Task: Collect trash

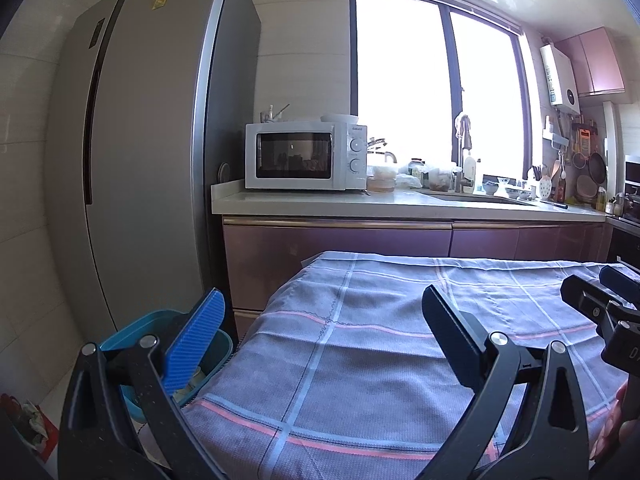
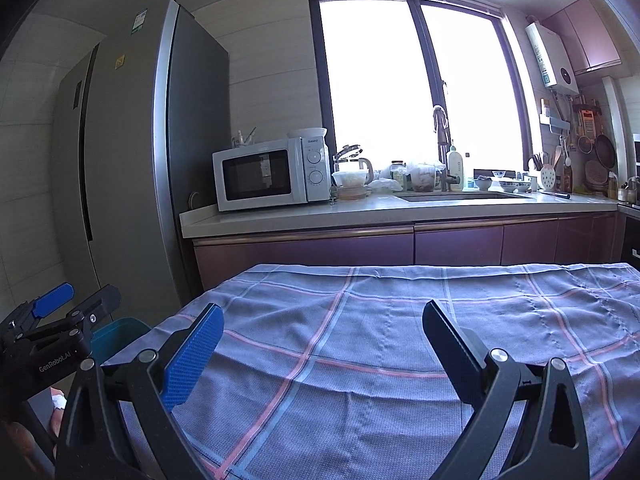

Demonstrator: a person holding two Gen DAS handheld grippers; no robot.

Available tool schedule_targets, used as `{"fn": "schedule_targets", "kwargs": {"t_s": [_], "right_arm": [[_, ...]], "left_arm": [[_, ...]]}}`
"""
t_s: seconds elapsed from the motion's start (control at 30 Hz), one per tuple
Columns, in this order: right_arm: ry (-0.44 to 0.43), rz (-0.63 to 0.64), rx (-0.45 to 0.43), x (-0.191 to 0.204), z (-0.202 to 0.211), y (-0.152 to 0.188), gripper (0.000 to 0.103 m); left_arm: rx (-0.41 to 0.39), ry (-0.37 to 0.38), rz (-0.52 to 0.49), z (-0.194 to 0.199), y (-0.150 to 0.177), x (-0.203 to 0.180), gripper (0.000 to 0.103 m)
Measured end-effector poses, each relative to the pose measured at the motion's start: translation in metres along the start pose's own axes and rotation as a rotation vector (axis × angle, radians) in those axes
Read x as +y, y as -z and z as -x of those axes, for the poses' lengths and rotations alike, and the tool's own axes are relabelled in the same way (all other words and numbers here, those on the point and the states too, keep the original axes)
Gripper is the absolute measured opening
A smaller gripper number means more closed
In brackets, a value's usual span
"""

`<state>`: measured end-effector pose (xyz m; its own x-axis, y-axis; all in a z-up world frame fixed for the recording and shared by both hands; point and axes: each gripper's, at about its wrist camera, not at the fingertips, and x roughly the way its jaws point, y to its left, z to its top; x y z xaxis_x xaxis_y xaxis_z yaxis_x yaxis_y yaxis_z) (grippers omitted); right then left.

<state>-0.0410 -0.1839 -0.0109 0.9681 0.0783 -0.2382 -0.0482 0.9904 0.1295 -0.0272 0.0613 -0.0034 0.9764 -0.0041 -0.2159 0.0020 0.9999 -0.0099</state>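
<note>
The teal trash bin sits beside the plaid-clothed table, just behind the left hand-held gripper — spread, empty. The right hand-held gripper — likewise spread — hovers above the cloth, kitchen counter beyond.

A right gripper fills the foreground, its two fingers spread wide apart with nothing between them, hovering over a table covered by a grey-blue checked tablecloth with pink and pale blue stripes. At the left edge sits the left gripper, above a teal bin beside the table. Beyond stand a kitchen counter with a white microwave, a tall grey refrigerator and a bright window.
</note>
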Motion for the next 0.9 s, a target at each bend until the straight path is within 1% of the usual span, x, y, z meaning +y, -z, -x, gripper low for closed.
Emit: {"fn": "schedule_targets", "kwargs": {"t_s": [0.9], "right_arm": [[-0.002, -0.002, 0.007, -0.0028, -0.0027, 0.0011, 0.096]], "left_arm": [[-0.009, -0.01, -0.014, 0.0049, -0.0015, -0.0026, 0.097]]}}
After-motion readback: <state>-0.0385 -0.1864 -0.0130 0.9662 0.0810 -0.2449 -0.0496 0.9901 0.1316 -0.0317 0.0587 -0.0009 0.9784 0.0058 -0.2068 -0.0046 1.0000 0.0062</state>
